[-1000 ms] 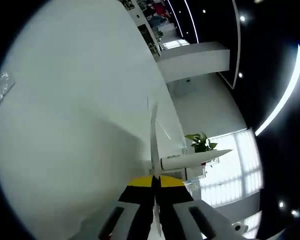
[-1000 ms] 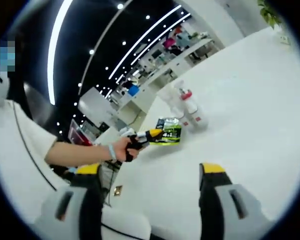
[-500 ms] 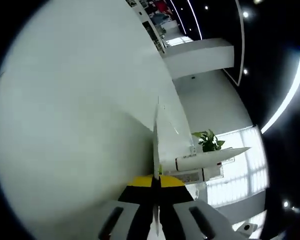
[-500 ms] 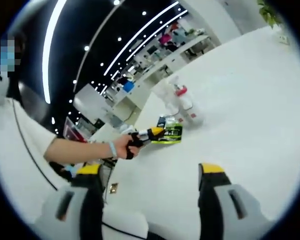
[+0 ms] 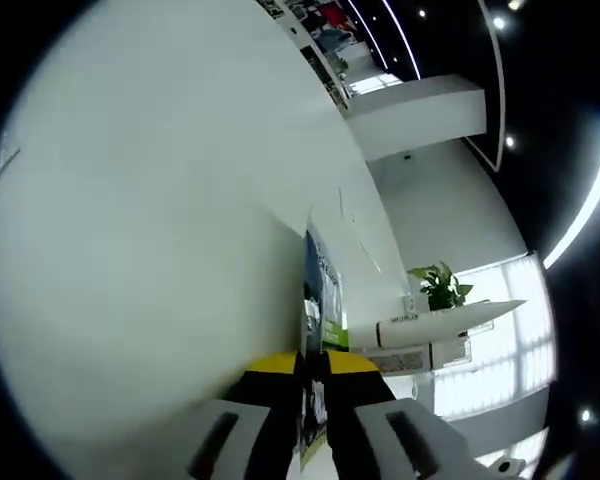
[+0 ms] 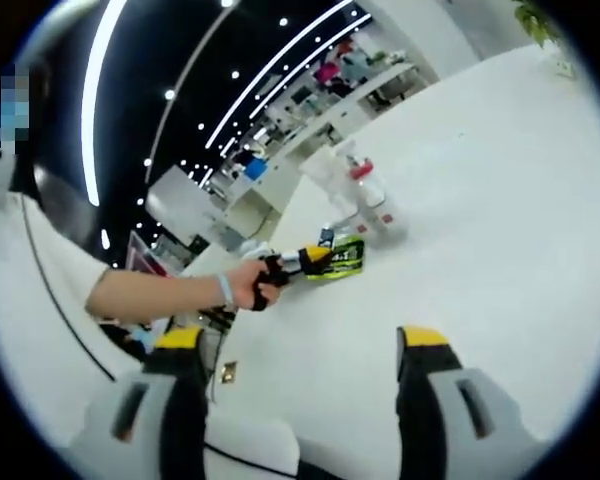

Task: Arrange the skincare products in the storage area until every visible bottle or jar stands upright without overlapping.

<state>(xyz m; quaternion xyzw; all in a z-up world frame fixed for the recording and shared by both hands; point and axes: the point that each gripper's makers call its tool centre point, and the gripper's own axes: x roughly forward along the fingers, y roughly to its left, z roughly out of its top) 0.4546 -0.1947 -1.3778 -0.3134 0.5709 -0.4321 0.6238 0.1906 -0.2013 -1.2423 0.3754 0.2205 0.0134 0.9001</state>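
Left gripper view: left tongs (image 5: 315,375), bottom centre, clamped on a flat green-printed sachet (image 5: 318,300), seen edge-on above the white desk (image 5: 150,220).

Right gripper view: a hand (image 6: 248,285) at centre left holds those tongs. Clear red-capped bottles (image 6: 365,195) stand just above. Right tongs (image 6: 300,365) gape wide, holding nothing.

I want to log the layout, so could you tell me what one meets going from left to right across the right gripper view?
Person's forearm → hand → left gripper shut on a green packet → clear bottles with a red cap.
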